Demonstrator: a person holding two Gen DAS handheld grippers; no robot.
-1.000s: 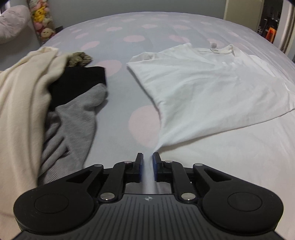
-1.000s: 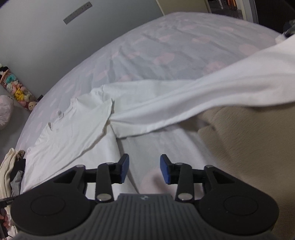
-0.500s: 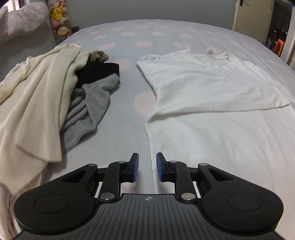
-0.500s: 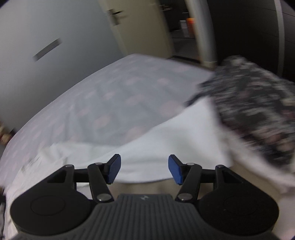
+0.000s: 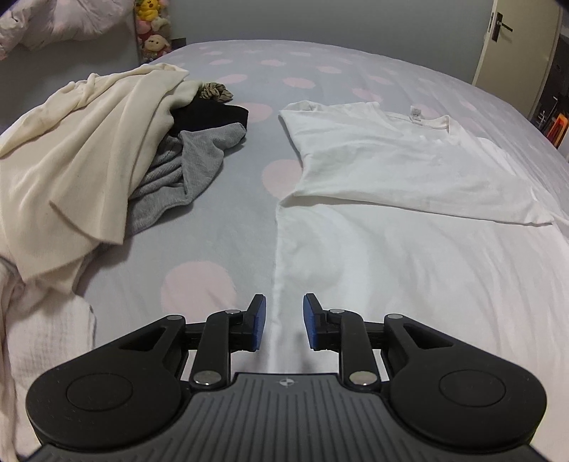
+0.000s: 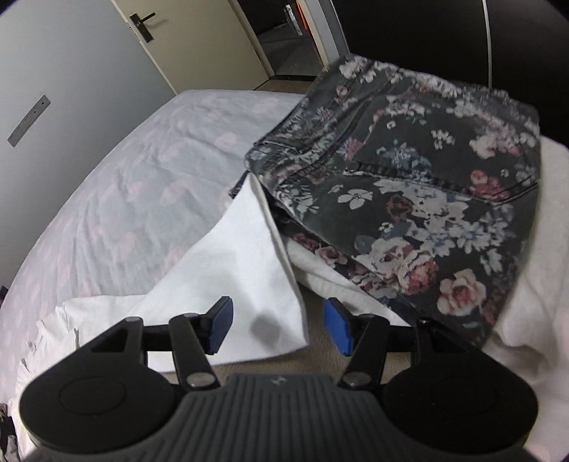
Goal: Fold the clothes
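A white T-shirt (image 5: 409,167) lies spread on the dotted bedspread (image 5: 220,227), its upper part folded over the lower part. My left gripper (image 5: 283,320) hovers over the shirt's left edge, open a little, with nothing pinched between its blue pads. In the right wrist view a corner of the white shirt (image 6: 242,270) lies on a beige cloth (image 6: 320,355) just below my right gripper (image 6: 279,328). That gripper is open and holds nothing. A folded dark floral garment (image 6: 409,184) lies just beyond it to the right.
At the left sits a pile of clothes: a cream garment (image 5: 81,152), a grey knit (image 5: 192,167) and a black piece (image 5: 209,115). Plush toys (image 5: 153,32) stand by the far wall. A door (image 6: 149,53) is behind the bed. White textured cloth (image 6: 533,284) lies at the right.
The left gripper drew back from the shirt's corner and its jaws widened. The right gripper swung right, away from the shirt's body to the floral garment, and opened wider.
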